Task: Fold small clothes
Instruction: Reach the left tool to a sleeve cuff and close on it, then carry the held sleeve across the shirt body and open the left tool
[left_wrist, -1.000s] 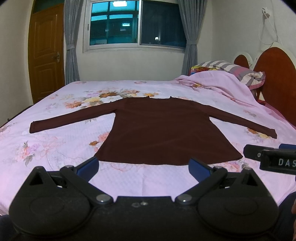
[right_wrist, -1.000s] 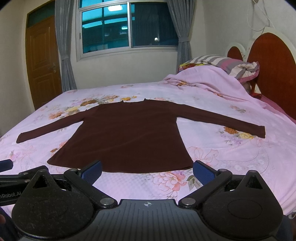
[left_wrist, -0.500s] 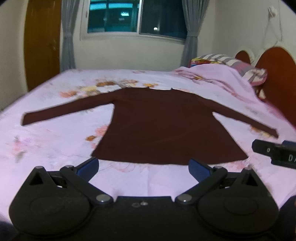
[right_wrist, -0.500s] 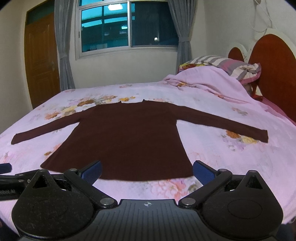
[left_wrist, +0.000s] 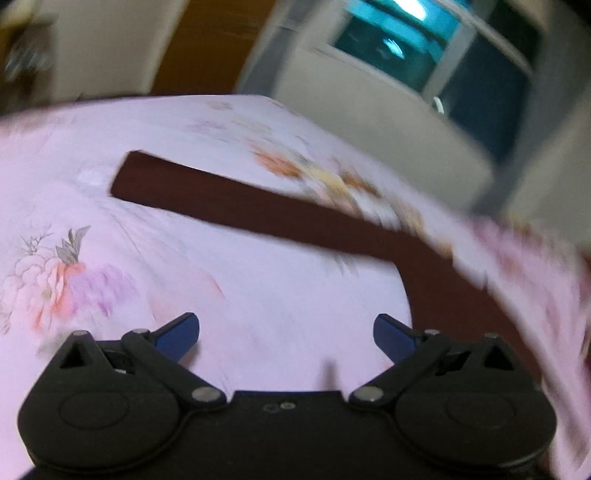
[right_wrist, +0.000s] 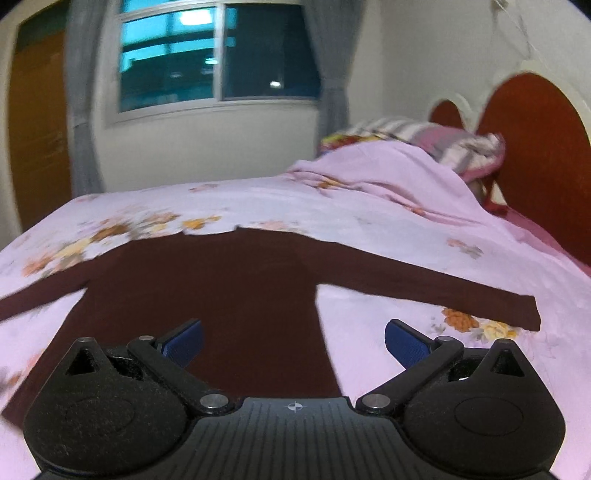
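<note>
A dark brown long-sleeved top (right_wrist: 207, 291) lay spread flat on the pink floral bedspread (right_wrist: 369, 218) of the bed, sleeves stretched out to either side. In the right wrist view its body filled the centre and the lower left, the neckline lay toward twelve o'clock, and one sleeve ran out toward three o'clock, ending in a cuff (right_wrist: 524, 312) beside a printed orange flower. The right gripper (right_wrist: 293, 345) hung over the lower edge of the top's body with its blue pads wide apart; the left pad (right_wrist: 184, 341) showed over brown cloth and the right pad (right_wrist: 406, 347) over bare bedspread, and nothing was clamped between them. The left wrist view was tilted and smeared by motion blur. There the other sleeve (left_wrist: 240, 206) crossed the picture from a cuff near ten o'clock down toward the body at four o'clock. The left gripper (left_wrist: 286, 338) stood over plain pink bedspread at six o'clock, clear of that sleeve, its jaws spread wide though they had just been closing a little, with nothing between them. Beyond the bed, at twelve o'clock in the right view, stood a window (right_wrist: 218, 55) with grey curtains; a striped pillow (right_wrist: 443, 142) and a red-brown headboard (right_wrist: 535, 155) lay toward two o'clock, and a wooden door (right_wrist: 37, 129) toward ten.
</note>
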